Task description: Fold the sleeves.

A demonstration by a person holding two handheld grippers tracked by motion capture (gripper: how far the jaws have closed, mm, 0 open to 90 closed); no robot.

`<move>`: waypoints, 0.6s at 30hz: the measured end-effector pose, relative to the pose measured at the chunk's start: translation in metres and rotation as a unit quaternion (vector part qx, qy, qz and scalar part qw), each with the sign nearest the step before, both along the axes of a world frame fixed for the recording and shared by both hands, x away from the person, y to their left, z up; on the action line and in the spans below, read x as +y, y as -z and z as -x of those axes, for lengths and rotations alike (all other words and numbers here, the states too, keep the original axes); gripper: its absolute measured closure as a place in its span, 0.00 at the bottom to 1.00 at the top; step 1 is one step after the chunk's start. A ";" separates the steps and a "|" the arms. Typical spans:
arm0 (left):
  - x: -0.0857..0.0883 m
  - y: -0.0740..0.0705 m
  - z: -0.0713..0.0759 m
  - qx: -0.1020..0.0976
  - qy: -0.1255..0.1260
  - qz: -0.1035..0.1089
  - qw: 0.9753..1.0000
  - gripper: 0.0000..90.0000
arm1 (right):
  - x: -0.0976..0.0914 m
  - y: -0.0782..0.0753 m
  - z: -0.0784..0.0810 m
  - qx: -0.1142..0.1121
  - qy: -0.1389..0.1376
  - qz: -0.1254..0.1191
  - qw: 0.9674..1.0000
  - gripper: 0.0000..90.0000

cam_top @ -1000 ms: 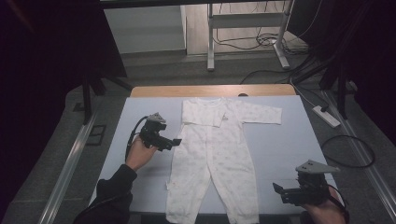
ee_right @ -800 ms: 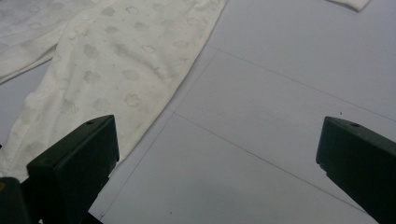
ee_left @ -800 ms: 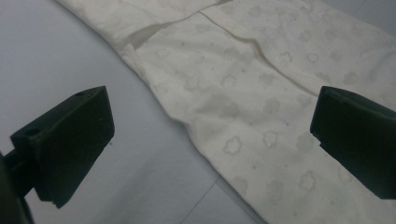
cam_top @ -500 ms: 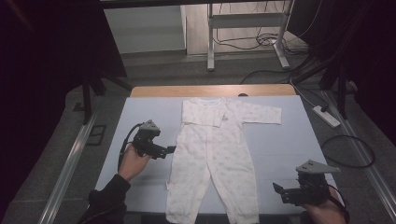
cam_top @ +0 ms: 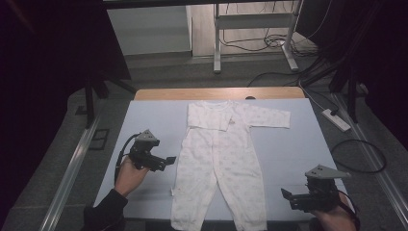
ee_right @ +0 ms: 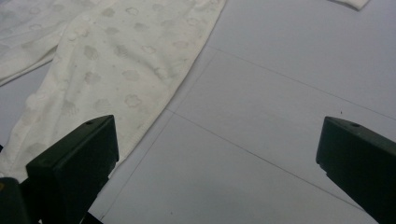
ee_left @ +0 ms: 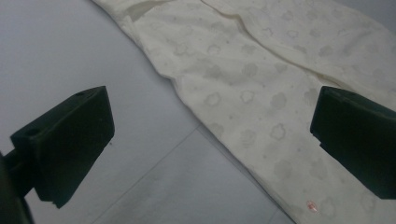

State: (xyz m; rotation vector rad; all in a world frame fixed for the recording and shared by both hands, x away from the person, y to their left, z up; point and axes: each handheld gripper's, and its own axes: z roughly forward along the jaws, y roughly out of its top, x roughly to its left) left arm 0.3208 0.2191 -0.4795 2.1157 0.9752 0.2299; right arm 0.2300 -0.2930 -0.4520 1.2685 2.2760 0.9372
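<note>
Baby romper (cam_top: 222, 159) flat, collar away, legs toward person, both hand-held grippers spread apart.

Romper (cam_top: 219, 163): lies flat at the middle of the bench (cam_top: 298, 149), collar far, legs toward you. Your left gripper (cam_top: 168, 161): just left of it, above the bench. Your right gripper (cam_top: 287, 196): right of its legs, at the near edge.

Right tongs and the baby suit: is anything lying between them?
No. In the high view, bare pale blue table cover lies between the right tongs and the baby suit. The right gripper view shows faint lines on it.
</note>
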 end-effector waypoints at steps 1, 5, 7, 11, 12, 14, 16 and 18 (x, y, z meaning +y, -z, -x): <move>0.001 0.000 0.002 0.001 -0.002 0.003 1.000 0.00 | 0.000 0.000 0.000 0.000 0.000 0.000 1.000 0.00; 0.006 0.000 0.012 0.003 -0.005 0.011 1.000 0.00 | 0.000 0.000 0.000 0.000 0.000 0.000 1.000 0.00; 0.008 0.001 0.016 0.004 -0.006 0.014 1.000 0.00 | 0.000 0.000 0.000 0.001 0.000 0.000 1.000 0.00; 0.013 0.001 0.026 0.005 -0.013 0.023 1.000 0.00 | 0.000 0.000 0.000 0.001 0.000 0.000 1.000 0.00; 0.014 0.000 0.028 0.004 -0.014 0.024 1.000 0.00 | 0.000 0.000 0.000 0.001 0.000 0.000 1.000 0.00; 0.017 0.000 0.033 0.004 -0.018 0.025 1.000 0.00 | 0.000 0.000 0.000 0.001 0.000 0.000 1.000 0.00; 0.020 0.000 0.038 0.004 -0.021 0.027 0.999 0.00 | 0.000 0.000 0.000 0.001 0.000 0.001 1.000 0.00; 0.023 0.000 0.043 0.004 -0.025 0.030 0.999 0.00 | 0.000 0.000 0.000 0.001 0.001 0.001 1.000 0.00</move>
